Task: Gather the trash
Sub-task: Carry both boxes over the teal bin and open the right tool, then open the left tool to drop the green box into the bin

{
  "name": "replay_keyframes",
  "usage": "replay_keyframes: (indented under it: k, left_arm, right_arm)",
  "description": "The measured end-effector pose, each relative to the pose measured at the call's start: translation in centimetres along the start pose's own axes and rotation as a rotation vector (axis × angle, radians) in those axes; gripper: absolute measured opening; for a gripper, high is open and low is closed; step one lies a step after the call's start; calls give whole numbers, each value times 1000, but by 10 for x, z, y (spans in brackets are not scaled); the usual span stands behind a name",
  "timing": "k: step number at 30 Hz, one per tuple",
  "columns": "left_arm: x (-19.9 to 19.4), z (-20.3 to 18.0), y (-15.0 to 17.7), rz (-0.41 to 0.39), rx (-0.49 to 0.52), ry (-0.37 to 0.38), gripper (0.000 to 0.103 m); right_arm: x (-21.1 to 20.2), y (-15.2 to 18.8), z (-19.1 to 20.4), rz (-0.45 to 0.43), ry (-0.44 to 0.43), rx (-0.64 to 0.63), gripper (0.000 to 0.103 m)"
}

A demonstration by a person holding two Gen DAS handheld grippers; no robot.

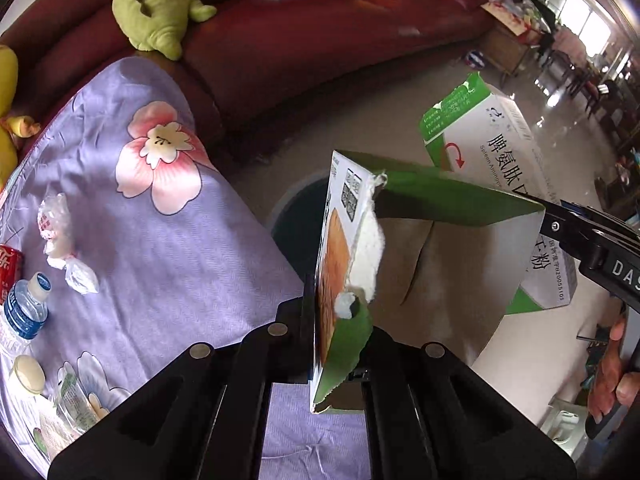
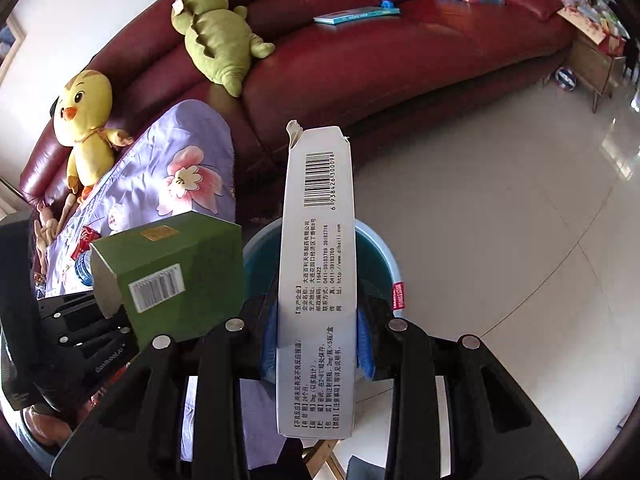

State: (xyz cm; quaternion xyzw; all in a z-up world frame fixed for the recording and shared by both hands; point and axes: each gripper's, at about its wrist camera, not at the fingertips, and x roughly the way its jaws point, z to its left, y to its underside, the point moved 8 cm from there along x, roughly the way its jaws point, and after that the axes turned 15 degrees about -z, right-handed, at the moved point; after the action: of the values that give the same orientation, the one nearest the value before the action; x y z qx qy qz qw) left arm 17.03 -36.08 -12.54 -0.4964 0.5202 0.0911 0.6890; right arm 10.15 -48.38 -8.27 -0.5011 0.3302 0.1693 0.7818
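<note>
My left gripper point(image 1: 340, 332) is shut on the flap of a torn green carton point(image 1: 440, 200), whose open inside faces the left wrist camera. In the right wrist view the same green carton point(image 2: 172, 264) hangs at the left, beside the bin. My right gripper point(image 2: 318, 336) is shut on a tall white medicine box point(image 2: 318, 240), held upright over a round blue bin point(image 2: 376, 256) on the floor. In the left wrist view the white box point(image 1: 500, 148) shows behind the green carton, with the right gripper point(image 1: 560, 220) on it. The bin's rim point(image 1: 288, 208) lies below both boxes.
A table with a purple floral cloth point(image 1: 160, 240) carries a water bottle point(image 1: 24, 312), a red can point(image 1: 10, 268) and crumpled plastic wrappers point(image 1: 60, 232). A dark red sofa point(image 2: 400, 60) with a green plush point(image 2: 216, 40) and a yellow plush point(image 2: 84, 120) stands behind. Tiled floor point(image 2: 500, 220) spreads to the right.
</note>
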Motion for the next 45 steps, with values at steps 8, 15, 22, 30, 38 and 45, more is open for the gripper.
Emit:
replay_keyframes:
  k: [8,15,22,30,38,45]
  left_arm:
    - [38,-1,2,31,10,-16,4]
    - [40,26,0,34,-28,-30,4]
    - [46,13,-1,43,-6,-8,5]
    - [53,7,1,55,5,0,6]
    - [30,1,-12,-32,31,-25,77]
    - [4,16,-10,-78,2,-18,91]
  right_arm:
    - [38,19,-8,73,7,39,30]
    - [60,24,0,109,-19,71,46]
    - [49,17,-12,81,23,73,62]
    - [33,14,-33,64,88,67,75]
    - [27,12,-47,64,125,83,76]
    - [18,12,-41,75,132,60,79]
